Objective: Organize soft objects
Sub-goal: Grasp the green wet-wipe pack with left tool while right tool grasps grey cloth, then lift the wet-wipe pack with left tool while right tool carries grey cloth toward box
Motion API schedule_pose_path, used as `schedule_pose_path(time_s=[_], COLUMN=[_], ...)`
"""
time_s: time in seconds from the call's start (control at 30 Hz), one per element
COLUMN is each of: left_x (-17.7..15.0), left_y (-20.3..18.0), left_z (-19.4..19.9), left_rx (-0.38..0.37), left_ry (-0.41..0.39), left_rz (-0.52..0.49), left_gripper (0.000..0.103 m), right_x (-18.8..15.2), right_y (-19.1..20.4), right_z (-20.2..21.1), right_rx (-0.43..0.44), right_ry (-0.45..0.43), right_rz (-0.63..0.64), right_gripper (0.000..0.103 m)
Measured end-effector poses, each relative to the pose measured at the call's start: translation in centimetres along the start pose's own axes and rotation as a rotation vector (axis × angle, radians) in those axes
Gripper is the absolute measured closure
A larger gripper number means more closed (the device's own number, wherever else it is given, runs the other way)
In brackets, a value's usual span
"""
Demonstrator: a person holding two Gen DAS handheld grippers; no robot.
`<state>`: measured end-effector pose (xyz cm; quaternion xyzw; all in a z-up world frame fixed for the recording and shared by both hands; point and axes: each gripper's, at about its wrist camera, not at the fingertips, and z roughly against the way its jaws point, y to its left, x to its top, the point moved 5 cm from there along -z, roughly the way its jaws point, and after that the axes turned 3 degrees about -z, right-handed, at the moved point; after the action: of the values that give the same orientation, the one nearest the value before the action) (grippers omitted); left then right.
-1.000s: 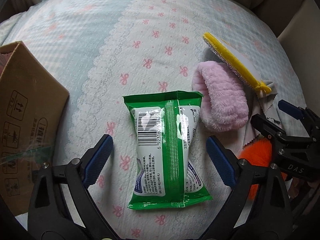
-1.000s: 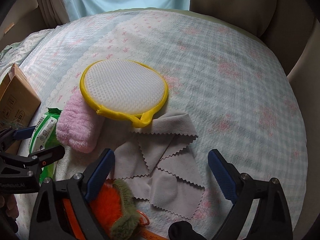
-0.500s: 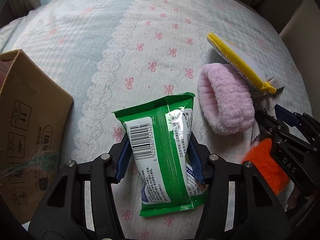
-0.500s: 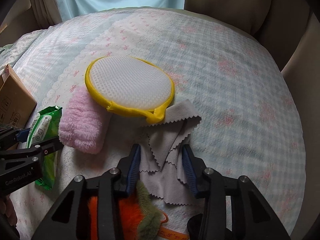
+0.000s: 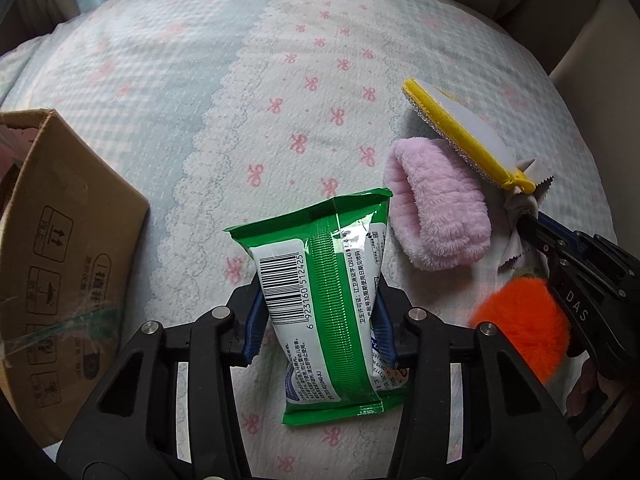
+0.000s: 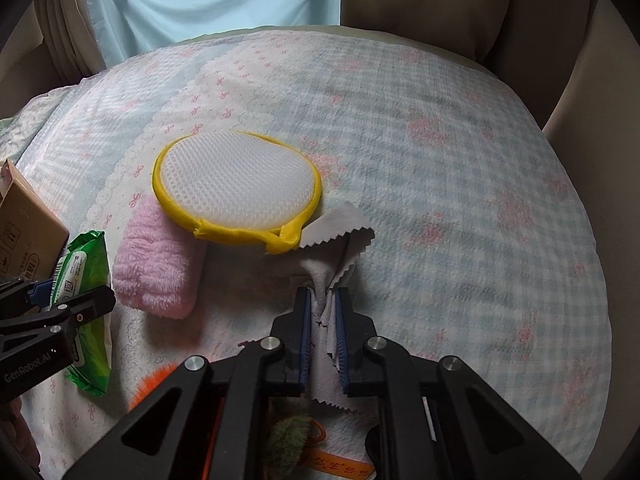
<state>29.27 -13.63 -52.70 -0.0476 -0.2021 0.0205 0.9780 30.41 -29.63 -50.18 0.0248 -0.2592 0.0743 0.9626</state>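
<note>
Already the left tongs point(image 5: 318, 326) have been closing and now squeeze the green wipes pack point(image 5: 324, 300) on the bed point(image 5: 200, 92), beside the cardboard box point(image 5: 60, 264). Rightward, the right tongs point(image 6: 323, 330) pinch the grey cloth point(image 6: 334, 256); sorting looks barely begun, with pink roll point(image 6: 154, 264) and yellow pad point(image 6: 236, 186) waiting.

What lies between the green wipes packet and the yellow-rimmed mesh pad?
The pink fluffy band lies between the green wipes packet and yellow-rimmed mesh pad, tucked partly under the pad; both wrist views show it.

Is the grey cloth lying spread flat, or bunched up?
Bunched up: the right gripper is shut on the grey cloth, gathering its middle into folds between the pads; only its zigzag edges fan out.
</note>
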Motion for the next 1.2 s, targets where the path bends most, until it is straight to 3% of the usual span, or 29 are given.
schedule_pose_path(time_s=[0.33,0.6,0.93,1.2], left_x=[0.2,1.6,4.5,5.0], left_y=[-0.2,-0.3,0.9,3.8], left_z=[1.9,6.2,20.3,31.5], left_rx=[-0.011,-0.022,-0.078,-0.066], left_ry=[-0.031,-0.081,-0.214,-0.298], left_rz=[-0.006,0.006,0.028,0.028], left_gripper=[0.063,0.064,0.065,0.064], right_x=[1.0,3.2,6.5,7.7], right_y=[-1.5,-1.9,1.2,6.2], right_z=[2.2,7.1,21.0,31.1], right_rx=[-0.004,-0.016,0.002,0.05], right_ry=[-0.051,-0.101,-0.174,-0.226], right_rz=[-0.074,-0.088,-0.082,-0.065], right_gripper=[0.094,0.094,0.094,0.094])
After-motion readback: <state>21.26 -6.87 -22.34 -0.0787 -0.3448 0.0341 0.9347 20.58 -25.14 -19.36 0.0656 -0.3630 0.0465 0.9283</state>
